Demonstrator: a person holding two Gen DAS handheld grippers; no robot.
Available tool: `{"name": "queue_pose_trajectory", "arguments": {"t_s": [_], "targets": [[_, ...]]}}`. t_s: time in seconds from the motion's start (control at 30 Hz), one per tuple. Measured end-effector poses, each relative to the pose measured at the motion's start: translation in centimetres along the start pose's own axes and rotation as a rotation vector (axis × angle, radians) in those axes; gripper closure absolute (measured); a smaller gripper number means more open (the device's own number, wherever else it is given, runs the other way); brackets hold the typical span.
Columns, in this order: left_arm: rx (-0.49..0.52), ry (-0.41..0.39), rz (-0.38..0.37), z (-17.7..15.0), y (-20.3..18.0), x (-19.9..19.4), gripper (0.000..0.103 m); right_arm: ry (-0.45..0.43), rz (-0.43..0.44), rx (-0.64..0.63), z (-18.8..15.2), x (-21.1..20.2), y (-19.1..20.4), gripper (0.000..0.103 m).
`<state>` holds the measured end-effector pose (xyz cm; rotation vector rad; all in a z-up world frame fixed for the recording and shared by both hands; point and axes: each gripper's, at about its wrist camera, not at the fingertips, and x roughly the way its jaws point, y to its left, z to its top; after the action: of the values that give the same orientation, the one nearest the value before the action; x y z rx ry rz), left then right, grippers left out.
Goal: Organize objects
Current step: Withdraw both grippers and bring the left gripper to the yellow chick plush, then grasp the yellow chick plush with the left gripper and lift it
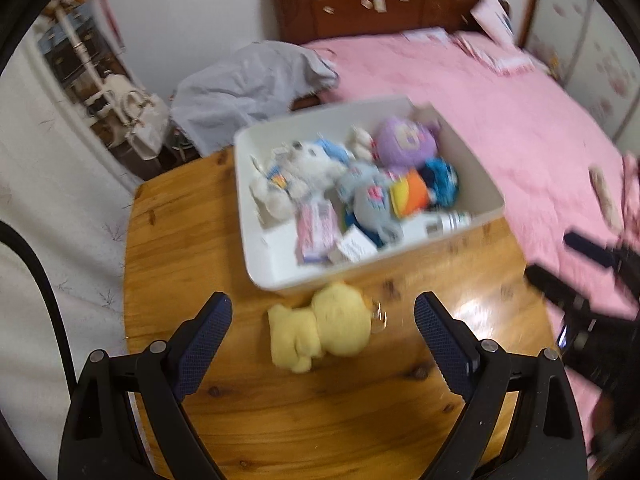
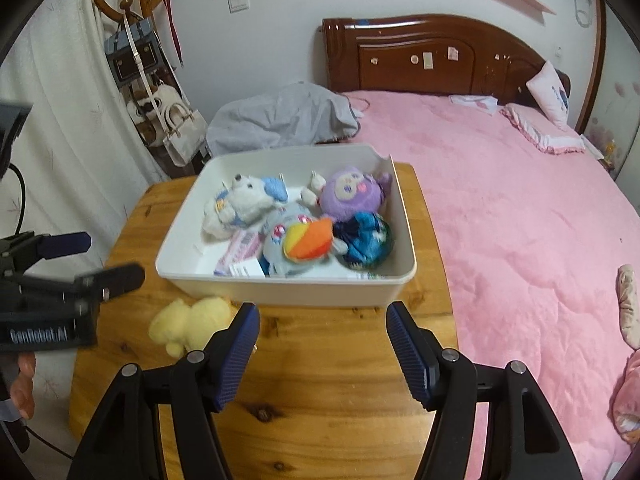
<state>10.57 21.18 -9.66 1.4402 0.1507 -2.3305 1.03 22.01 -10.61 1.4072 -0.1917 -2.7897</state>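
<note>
A yellow plush toy (image 1: 324,326) lies on the wooden table (image 1: 180,240) just in front of a white bin (image 1: 276,276). My left gripper (image 1: 323,316) is open, its jaws on either side of the toy and not touching it. The bin holds several plush toys, among them a white and blue one (image 2: 244,200) and a purple one (image 2: 352,194). My right gripper (image 2: 323,320) is open and empty above the table, in front of the bin (image 2: 280,290). The yellow toy (image 2: 188,322) lies to its left. The left gripper (image 2: 88,260) shows at the left edge there.
A bed with a pink cover (image 2: 520,208) runs along the table's right side, with a dark wooden headboard (image 2: 432,56). A grey cloth heap (image 2: 280,118) lies behind the bin. A coat rack with bags (image 2: 160,112) stands at the back left by a white curtain (image 2: 52,128).
</note>
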Motion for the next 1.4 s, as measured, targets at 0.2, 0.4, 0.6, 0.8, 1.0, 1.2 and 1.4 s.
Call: {"name": "queue_pose_trajectory", "arguments": {"t_s": [0.2,0.4,0.6,0.8,1.0,1.2,1.4], "targets": [[0.240,0.040,0.070,-2.9,-2.4,3.6,0.009,0.055,-0.008,0.012,-2.1,0.5,-1.1,0.036],[0.363,0.094,0.087,-4.4,-2.7,7.8,0.009,0.077,-0.025,0.012,-3.3,0.6,-1.4,0.036],[0.472,0.103,0.103,-4.7,-3.3,10.6,0.009,0.093,-0.041,0.027,-4.1,0.7,-2.1,0.036],[0.502,0.117,0.110,-5.0,-3.2,12.4,0.010,0.110,-0.056,0.049,-4.4,1.0,-2.7,0.036],[0.566,0.076,0.116,-5.2,-3.1,13.0,0.012,0.117,-0.060,0.053,-4.6,1.0,-2.6,0.036],[0.565,0.053,0.103,-5.4,-3.3,13.0,0.016,0.123,-0.066,0.044,-4.8,1.1,-2.2,0.036],[0.530,0.015,0.091,-5.8,-3.7,12.5,0.033,0.131,-0.072,0.022,-5.2,1.1,-1.7,0.036]]}}
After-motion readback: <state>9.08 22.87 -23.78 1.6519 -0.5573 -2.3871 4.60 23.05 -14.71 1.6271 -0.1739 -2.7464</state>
